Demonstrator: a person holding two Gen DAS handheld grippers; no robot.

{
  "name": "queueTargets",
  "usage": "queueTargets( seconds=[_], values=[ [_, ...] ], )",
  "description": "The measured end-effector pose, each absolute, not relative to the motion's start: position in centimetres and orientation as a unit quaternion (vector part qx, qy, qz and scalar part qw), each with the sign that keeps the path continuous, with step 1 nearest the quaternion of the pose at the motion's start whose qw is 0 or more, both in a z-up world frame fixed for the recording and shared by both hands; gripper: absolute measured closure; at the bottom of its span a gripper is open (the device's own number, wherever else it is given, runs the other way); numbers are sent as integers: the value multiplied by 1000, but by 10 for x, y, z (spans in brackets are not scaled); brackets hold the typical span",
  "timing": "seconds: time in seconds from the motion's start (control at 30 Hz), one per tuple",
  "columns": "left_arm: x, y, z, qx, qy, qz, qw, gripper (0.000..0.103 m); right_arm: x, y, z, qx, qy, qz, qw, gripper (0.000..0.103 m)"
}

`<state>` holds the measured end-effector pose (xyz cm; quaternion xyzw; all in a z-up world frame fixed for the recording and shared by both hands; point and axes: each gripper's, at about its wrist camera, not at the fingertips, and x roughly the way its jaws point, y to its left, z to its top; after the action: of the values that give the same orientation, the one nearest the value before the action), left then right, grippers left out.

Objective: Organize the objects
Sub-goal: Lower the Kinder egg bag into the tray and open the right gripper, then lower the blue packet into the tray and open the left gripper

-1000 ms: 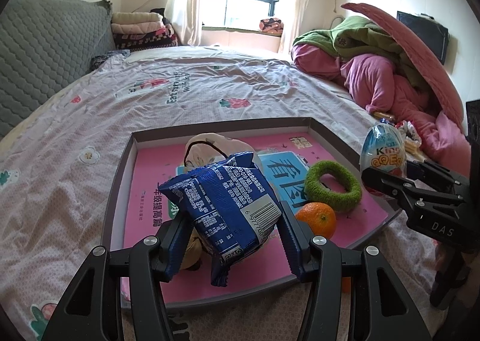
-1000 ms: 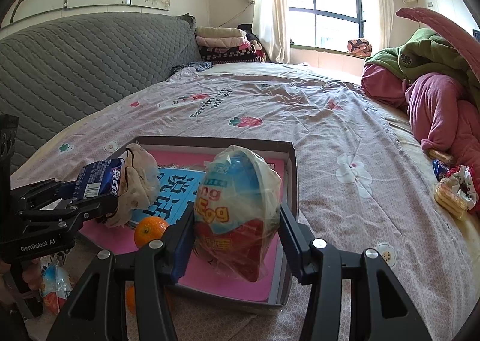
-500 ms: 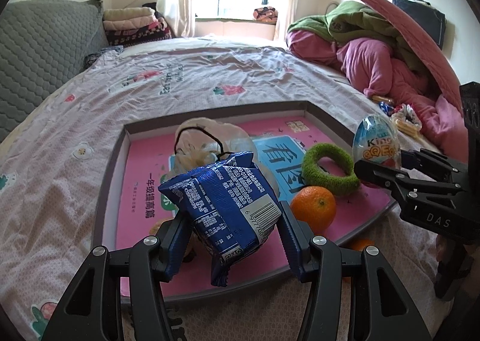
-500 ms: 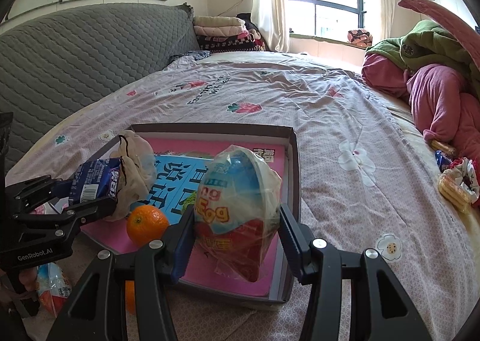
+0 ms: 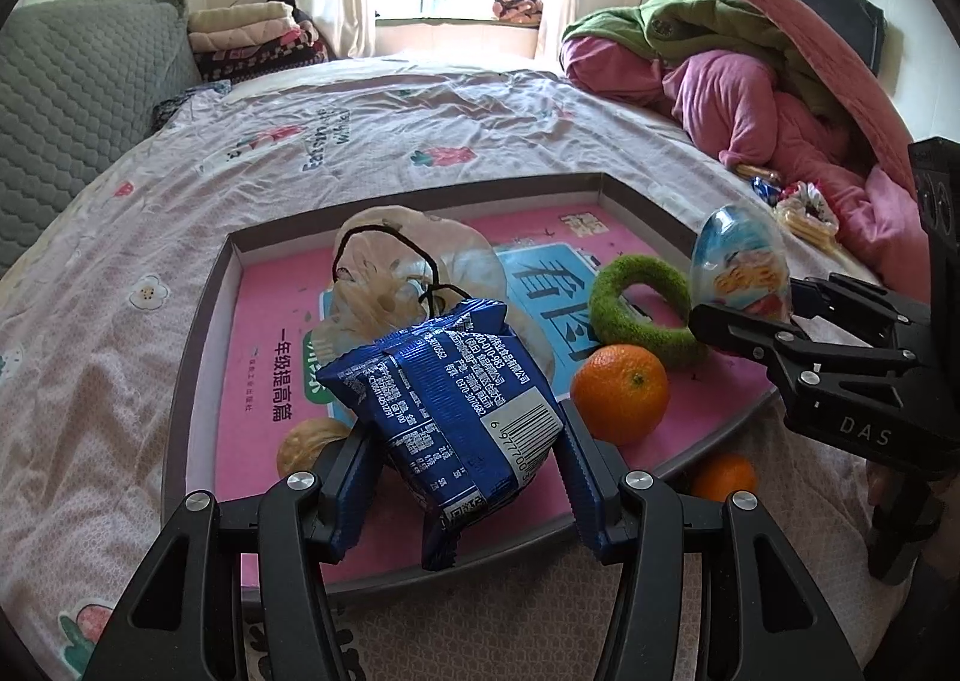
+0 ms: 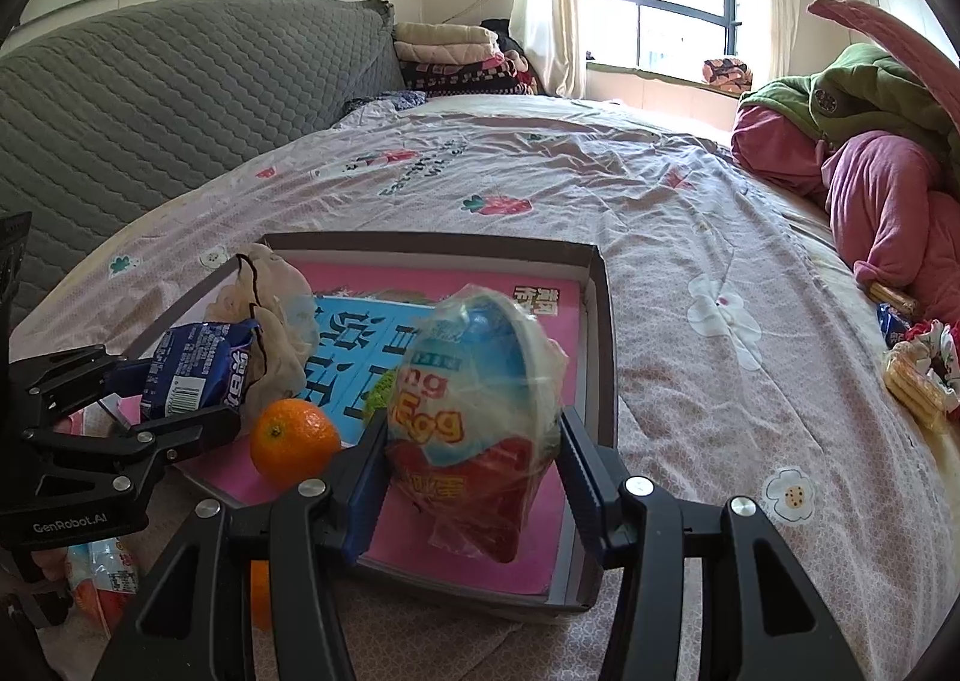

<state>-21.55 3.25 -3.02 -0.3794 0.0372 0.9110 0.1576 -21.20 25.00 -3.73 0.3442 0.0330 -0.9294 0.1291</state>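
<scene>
My left gripper (image 5: 462, 471) is shut on a blue snack packet (image 5: 444, 399), held over the near part of a shallow box lid (image 5: 198, 333) with a pink printed bottom. My right gripper (image 6: 471, 477) is shut on a plastic-wrapped egg-shaped toy (image 6: 474, 411) above the lid's near right corner (image 6: 600, 357). In the lid lie a clear bag of biscuits (image 5: 390, 285), a green fuzzy ring (image 5: 642, 309), an orange (image 5: 621, 393) and a round biscuit (image 5: 306, 441). Each gripper shows in the other's view: the right one (image 5: 744, 321), the left one (image 6: 174, 387).
The lid rests on a flowered bedsheet (image 6: 690, 237). A second orange (image 5: 723, 477) lies just outside the lid's near edge, with another egg packet (image 6: 102, 573) nearby. Snack packs (image 6: 912, 375) sit beside piled pink and green bedding (image 5: 750, 75). A grey quilted headboard (image 6: 150, 105) stands at left.
Both grippers keep their grips. The left wrist view has tipped and edged towards the lid, so its contents sit larger and lower; the right view has shifted only slightly.
</scene>
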Motion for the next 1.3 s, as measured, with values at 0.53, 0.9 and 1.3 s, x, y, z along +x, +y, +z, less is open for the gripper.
queueTargets(
  seconds=[0.53, 0.9, 1.3],
  values=[
    [-219, 29, -33, -391, 33, 906, 162, 46, -214, 247, -44, 359, 37, -924, 129, 50],
    [-220, 25, -33, -404, 29, 899, 168, 45, -206, 239, -45, 365, 74, -919, 128, 47],
    [-221, 20, -33, -417, 10, 893, 167, 43, -200, 242, -37, 354, 68, -924, 129, 38]
  ],
)
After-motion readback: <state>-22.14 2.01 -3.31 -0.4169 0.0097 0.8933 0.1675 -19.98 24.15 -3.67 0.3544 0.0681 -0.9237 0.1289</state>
